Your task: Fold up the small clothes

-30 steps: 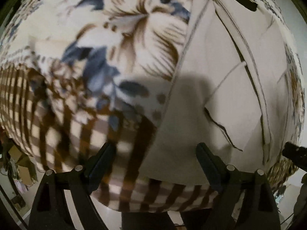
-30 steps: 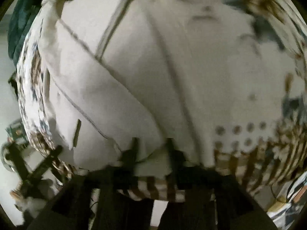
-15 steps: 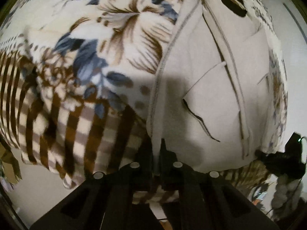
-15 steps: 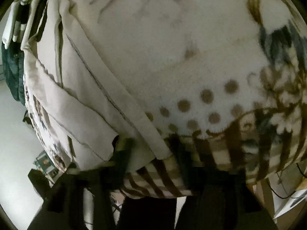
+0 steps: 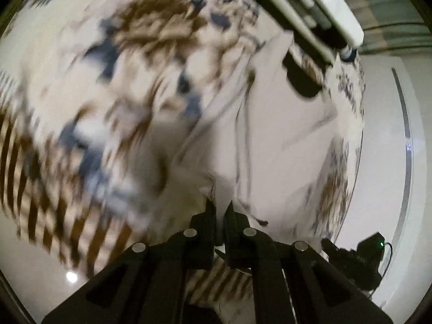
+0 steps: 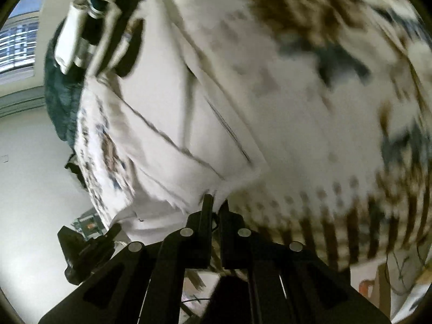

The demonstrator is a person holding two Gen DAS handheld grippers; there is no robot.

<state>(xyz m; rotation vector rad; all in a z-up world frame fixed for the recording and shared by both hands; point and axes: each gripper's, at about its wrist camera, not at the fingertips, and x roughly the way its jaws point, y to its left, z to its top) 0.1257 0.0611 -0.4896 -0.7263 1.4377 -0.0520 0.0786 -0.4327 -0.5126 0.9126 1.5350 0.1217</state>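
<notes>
Pale cream garment [image 5: 283, 145], with stitched seams and a raw, frayed lower edge, lies spread over a floral blanket [image 5: 129, 81] printed in brown and blue flowers with a brown checked border. Both views are blurred, so finer details of the cloth cannot be made out.

In the left wrist view the left gripper [image 5: 219, 210] has its fingers drawn almost together, pinching the garment's near edge between the tips. A black-and-white striped piece [image 5: 305, 27] lies at the far end of the garment, and a black device with a green light [image 5: 361, 256] sits low on the right, off the blanket.

The right wrist view shows the right gripper [image 6: 214, 205] likewise nearly closed, nipping the frayed hem where the garment meets the blanket's dotted band. Only this view shows a dark teal cloth [image 6: 62, 102] beyond the blanket's far left edge and a window [image 6: 16, 40] in the upper left corner.
</notes>
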